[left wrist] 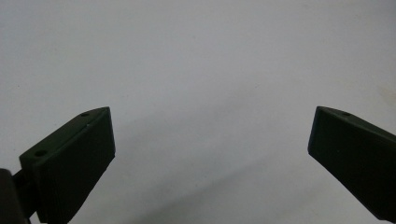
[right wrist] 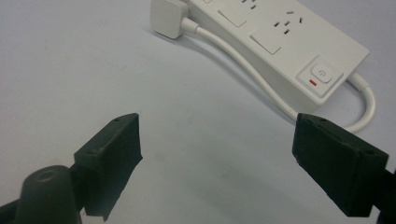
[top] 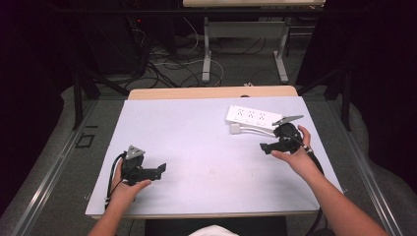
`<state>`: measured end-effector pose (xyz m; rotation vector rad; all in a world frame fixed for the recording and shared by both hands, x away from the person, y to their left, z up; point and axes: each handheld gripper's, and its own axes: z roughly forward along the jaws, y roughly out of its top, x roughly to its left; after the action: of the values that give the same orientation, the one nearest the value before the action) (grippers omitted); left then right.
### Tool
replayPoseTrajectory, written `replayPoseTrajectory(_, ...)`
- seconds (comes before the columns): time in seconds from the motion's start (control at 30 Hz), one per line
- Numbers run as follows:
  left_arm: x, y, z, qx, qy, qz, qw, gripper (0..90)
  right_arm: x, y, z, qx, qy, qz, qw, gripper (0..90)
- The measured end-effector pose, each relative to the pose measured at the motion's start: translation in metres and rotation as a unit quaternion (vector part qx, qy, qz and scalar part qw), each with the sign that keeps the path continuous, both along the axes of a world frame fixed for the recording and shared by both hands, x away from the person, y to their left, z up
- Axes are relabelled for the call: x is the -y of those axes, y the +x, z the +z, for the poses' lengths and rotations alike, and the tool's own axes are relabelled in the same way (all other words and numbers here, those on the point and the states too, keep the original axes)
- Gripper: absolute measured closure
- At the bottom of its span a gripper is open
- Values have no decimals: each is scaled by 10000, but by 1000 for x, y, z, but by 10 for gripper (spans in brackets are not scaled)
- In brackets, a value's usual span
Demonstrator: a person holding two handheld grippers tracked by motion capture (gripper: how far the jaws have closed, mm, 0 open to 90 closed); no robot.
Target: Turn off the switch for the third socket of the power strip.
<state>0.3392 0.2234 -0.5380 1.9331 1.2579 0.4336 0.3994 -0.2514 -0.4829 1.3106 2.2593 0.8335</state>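
A white power strip (top: 253,117) lies at the table's back right, its white cable (top: 255,131) looped along its near side to a white plug (top: 235,129) lying flat on the surface. The right gripper view has the power strip (right wrist: 285,42), its switch with a red mark (right wrist: 321,74), the plug (right wrist: 169,17) and the cable (right wrist: 243,60) just beyond my jaws. My right gripper (top: 265,147) (right wrist: 217,140) is open and holds nothing, a little in front of the strip. My left gripper (top: 160,169) (left wrist: 210,140) sits at the front left, open over bare surface.
A pale sheet covers the table (top: 196,132), with a wooden edge (top: 211,92) showing at the back. Beyond it stand the legs of another desk (top: 206,59) amid loose floor cables (top: 167,69). Dark curtains flank both sides.
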Motion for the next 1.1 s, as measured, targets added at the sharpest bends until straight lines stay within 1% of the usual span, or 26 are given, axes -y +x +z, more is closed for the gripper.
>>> replayPoseTrajectory(0.03,0,0,0,20,-15,7,10000,7,-2,1,1,-29,28,-25,10000,150)
replayPoseTrajectory(0.07,0,0,0,17,-9,7,10000,7,-2,2,3,1,-5,25,10000,150)
replayPoseTrajectory(0.17,0,0,0,13,-11,5,10000,7,-4,5,5,-35,30,36,10000,151)
replayPoseTrajectory(0.2,1,0,-1,21,-10,2,10000,7,-5,6,5,-42,23,78,10000,151)
replayPoseTrajectory(0.27,1,0,-1,20,-10,2,10000,7,-7,10,8,-126,-59,56,9999,152)
replayPoseTrajectory(0.33,0,0,0,6,10,-3,10000,8,-7,12,9,-111,-69,97,9999,152)
replayPoseTrajectory(0.37,0,0,0,6,9,-1,10000,9,-8,14,11,-118,-113,99,9998,152)
replayPoseTrajectory(0.43,0,0,-1,12,7,-2,10000,9,-9,16,12,-133,-79,92,9998,152)
replayPoseTrajectory(0.47,0,0,-1,-7,6,-1,10000,9,-10,19,15,-133,-110,95,9998,152)
replayPoseTrajectory(0.63,1,0,-1,-9,11,-4,10000,11,-11,25,20,-151,-187,92,9997,152)
replayPoseTrajectory(0.7,1,0,-1,29,-9,19,10000,12,-13,29,23,-139,-257,89,9995,152)
replayPoseTrajectory(0.9,1,0,-1,12,0,5,10000,13,-14,38,28,-141,-316,88,9994,152)
replayPoseTrajectory(0.93,1,0,-1,1,3,1,10000,13,-15,40,29,-162,-290,88,9994,152)
replayPoseTrajectory(0.97,1,0,-1,1,6,-1,10000,13,-15,42,30,-162,-344,77,9992,152)
replayPoseTrajectory(1.03,1,0,-1,-4,6,1,10000,13,-18,47,31,-200,-333,51,9992,153)
replayPoseTrajectory(1.1,1,1,-2,12,-1,9,10000,13,-18,49,31,-203,-351,66,9992,153)
